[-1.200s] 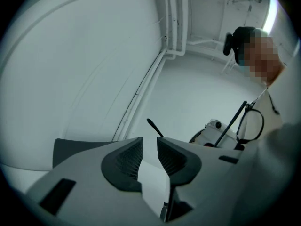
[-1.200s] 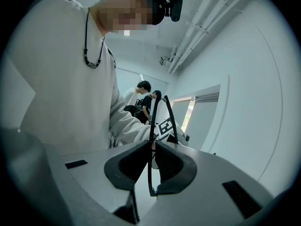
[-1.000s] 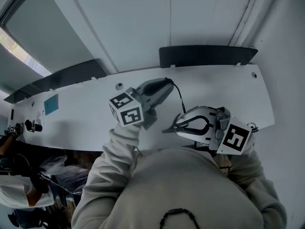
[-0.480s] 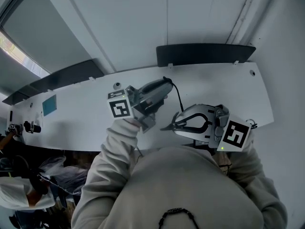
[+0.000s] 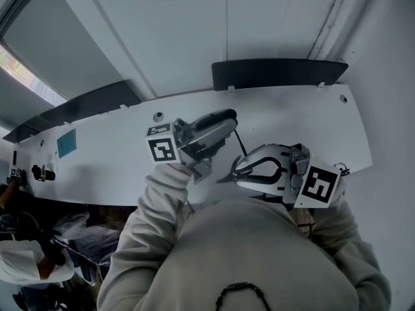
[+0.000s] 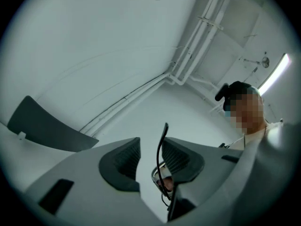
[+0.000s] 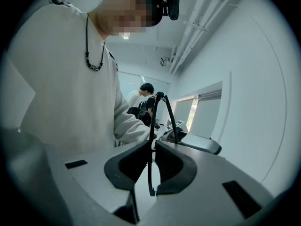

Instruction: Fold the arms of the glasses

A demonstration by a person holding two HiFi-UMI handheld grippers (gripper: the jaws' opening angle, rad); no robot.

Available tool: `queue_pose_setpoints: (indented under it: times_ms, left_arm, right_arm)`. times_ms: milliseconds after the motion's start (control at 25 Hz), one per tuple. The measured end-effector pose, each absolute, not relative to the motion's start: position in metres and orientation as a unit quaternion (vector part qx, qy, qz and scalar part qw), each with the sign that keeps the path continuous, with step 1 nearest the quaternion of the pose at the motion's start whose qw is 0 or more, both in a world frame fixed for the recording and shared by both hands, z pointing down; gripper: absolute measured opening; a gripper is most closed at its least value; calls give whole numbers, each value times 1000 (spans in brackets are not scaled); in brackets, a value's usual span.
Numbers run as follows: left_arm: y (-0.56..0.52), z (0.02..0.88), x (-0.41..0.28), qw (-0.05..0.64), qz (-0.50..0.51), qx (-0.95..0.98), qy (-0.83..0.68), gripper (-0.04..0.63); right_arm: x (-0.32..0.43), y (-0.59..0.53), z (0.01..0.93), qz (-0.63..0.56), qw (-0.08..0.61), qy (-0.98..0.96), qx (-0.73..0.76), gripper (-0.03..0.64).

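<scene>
As the right hand-held gripper (image 7: 151, 145) clamps the glasses (image 7: 152, 121), the left hand-held gripper (image 6: 150, 145) — just opened — straddles one arm (image 6: 158, 154).

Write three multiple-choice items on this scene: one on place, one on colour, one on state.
1. The glasses are: A on the table; B in the right gripper; C on a shelf.
2. The glasses' arms are: A black; B red; C white.
3. The right gripper's jaws are: A wide apart; B shut on the glasses; C out of view.
Answers: 1 B: they stand up from its jaws. 2 A: both thin arms look black. 3 B: the jaws press on them, no gap.
</scene>
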State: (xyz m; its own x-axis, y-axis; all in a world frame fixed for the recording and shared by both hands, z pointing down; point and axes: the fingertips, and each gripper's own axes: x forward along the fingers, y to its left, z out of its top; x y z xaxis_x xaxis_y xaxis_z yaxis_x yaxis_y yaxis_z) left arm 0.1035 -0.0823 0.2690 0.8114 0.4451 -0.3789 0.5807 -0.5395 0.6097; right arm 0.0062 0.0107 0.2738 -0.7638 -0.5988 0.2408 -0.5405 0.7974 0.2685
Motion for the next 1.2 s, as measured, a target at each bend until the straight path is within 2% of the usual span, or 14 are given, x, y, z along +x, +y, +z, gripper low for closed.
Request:
queue_pose_setpoints:
  times_ms: [40,80,160,480,1080,1200]
  left_arm:
    - [-85,268,105,371,-91,879,283,99]
    - [-87,267,105,361,-93,887,272,59]
    - [-88,265,104,337,-94,901,257,20]
    - [-67,243,105,224,-79,933,272,18]
    - [-51,225,84,144,-94,936,306,26]
    - [-47,220,79,153,-107,928,322,31]
  right_arm:
    - [7,11,277,-90,166,-934,303,60]
    - [9,10,280,-86,171,-933,306,60]
    - [15,6,281,-74,166,-930,319,60]
    - [30,-9,279,-48,139,-928,343,60]
    - [42,-23,278,-25,108,-926,360,60]
    - [45,-26,274,-13,88,-924,372,60]
